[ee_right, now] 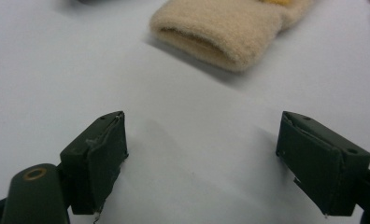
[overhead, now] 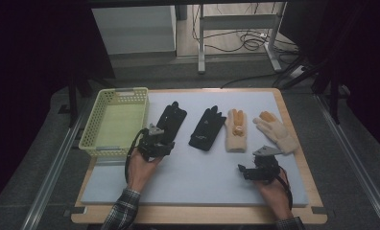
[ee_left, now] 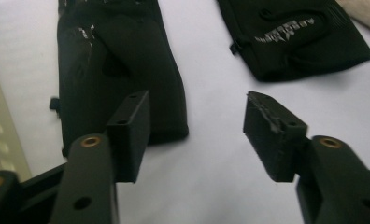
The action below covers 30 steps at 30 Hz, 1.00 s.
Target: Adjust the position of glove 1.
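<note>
left gripper [overhead: 163, 139] is hovering, jaws apart and empty, over the leftmost black glove's [overhead: 171, 120] cuff; right gripper [overhead: 244, 171] is resting released on the tabletop [overhead: 202, 177].

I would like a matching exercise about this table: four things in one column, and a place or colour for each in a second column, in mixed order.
Things:
1. basket
2. left gripper
3. right gripper
4. glove farthest right

Descriptions:
A. cream with orange fingertips
B. pale yellow, at the mat's left edge
C. by the cuff of the leftmost black glove
D. over bare mat, below the cream gloves

Pairs: 1-B, 2-C, 3-D, 4-A
</note>
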### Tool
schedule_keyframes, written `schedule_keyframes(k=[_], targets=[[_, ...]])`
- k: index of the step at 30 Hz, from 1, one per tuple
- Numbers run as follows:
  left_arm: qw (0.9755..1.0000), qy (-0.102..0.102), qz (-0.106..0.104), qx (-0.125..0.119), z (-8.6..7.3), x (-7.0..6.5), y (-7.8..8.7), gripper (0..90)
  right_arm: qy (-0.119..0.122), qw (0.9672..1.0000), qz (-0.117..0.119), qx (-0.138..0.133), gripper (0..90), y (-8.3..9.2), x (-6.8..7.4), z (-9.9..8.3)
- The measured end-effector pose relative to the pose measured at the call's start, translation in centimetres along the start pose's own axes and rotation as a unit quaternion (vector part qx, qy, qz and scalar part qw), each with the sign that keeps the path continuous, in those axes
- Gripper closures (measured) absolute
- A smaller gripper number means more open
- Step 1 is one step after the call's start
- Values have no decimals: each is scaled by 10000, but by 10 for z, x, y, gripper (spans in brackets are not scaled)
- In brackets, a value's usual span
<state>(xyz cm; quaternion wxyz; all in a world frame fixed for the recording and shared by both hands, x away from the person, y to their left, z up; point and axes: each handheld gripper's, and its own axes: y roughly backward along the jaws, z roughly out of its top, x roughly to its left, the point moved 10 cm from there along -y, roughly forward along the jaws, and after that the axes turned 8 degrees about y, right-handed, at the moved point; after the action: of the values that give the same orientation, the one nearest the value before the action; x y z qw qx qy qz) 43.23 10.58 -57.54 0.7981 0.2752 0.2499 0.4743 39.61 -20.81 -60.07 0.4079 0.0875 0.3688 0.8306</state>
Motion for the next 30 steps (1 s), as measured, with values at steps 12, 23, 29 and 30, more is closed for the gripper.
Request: schedule_keyframes(k=[12, 23, 29, 30], targets=[[9979, 57, 539, 353, -4, 16, -32, 607, 2, 10000, 0, -2, 158, 0, 0, 0], [9992, 29, 307, 235, -2, 7, -21, 882, 1, 10000, -1, -2, 158, 0, 0, 0], [9995, 63, -240, 183, -1, -20, 0, 879, 2, 10000, -1, 0, 158, 0, 0, 0], [9991, 43, -391, 164, -2, -29, 5, 879, 2, 10000, -1, 0, 158, 0, 0, 0]])
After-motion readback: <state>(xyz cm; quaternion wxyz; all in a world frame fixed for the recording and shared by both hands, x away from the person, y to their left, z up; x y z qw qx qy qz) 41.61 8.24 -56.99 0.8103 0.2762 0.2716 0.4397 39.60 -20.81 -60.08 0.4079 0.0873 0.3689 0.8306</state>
